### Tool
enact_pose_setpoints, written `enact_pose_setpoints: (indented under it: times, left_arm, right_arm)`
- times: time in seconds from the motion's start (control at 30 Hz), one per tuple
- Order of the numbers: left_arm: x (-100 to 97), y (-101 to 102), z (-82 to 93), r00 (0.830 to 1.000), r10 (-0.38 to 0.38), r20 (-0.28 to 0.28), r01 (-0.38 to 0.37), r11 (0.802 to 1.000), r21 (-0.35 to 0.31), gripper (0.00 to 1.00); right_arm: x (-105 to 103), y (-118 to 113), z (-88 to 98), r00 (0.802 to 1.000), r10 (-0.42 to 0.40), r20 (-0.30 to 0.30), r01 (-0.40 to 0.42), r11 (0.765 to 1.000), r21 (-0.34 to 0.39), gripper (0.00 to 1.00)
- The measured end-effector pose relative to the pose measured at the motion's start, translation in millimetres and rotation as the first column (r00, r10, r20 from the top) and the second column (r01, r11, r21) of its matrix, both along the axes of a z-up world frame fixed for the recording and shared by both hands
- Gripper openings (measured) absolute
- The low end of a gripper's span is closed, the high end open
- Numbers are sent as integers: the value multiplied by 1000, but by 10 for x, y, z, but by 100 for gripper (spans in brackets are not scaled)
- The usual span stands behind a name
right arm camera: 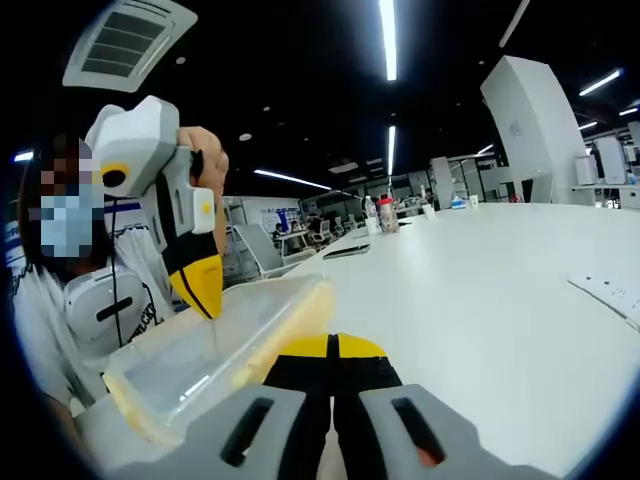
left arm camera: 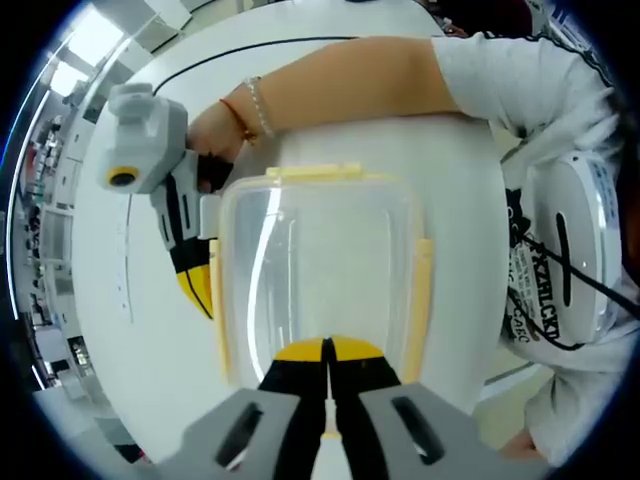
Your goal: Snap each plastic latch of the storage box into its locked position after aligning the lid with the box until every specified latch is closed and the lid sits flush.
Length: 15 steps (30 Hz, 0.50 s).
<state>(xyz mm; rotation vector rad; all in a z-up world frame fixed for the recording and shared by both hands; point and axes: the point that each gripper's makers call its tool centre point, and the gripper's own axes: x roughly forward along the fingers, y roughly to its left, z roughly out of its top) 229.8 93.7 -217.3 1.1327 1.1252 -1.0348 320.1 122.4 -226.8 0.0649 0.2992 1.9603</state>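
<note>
Closed to a slit, left hand-held gripper (left arm camera: 327, 372) presses the near yellow latch (left arm camera: 327, 349) of the storage box (left arm camera: 318, 270) on the white desk (left arm camera: 150, 300); right hand-held gripper (right arm camera: 333, 372), jaws together, works a side latch; I judge latching underway, remaining latches next.

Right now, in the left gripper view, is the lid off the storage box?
No, the clear lid lies on the storage box, its yellow latches along the edges.

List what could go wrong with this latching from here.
1. Both tools are pressing with jaws shut: the left tool at one latch, the right tool at the box's side. They could skid off the smooth plastic.
2. Uneven pressing could tilt the lid or slide the box across the white table.
</note>
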Motion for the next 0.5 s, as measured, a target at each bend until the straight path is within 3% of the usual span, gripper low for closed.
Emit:
enact_pose_setpoints:
  times: [0.5]
  left_arm:
    - [32, -24, -12, 1000, 14, 4, -14, 1000, -4, 0]
  right_arm:
    - [-19, -26, -23, 1000, 2, 11, -2, 1000, 3, 0]
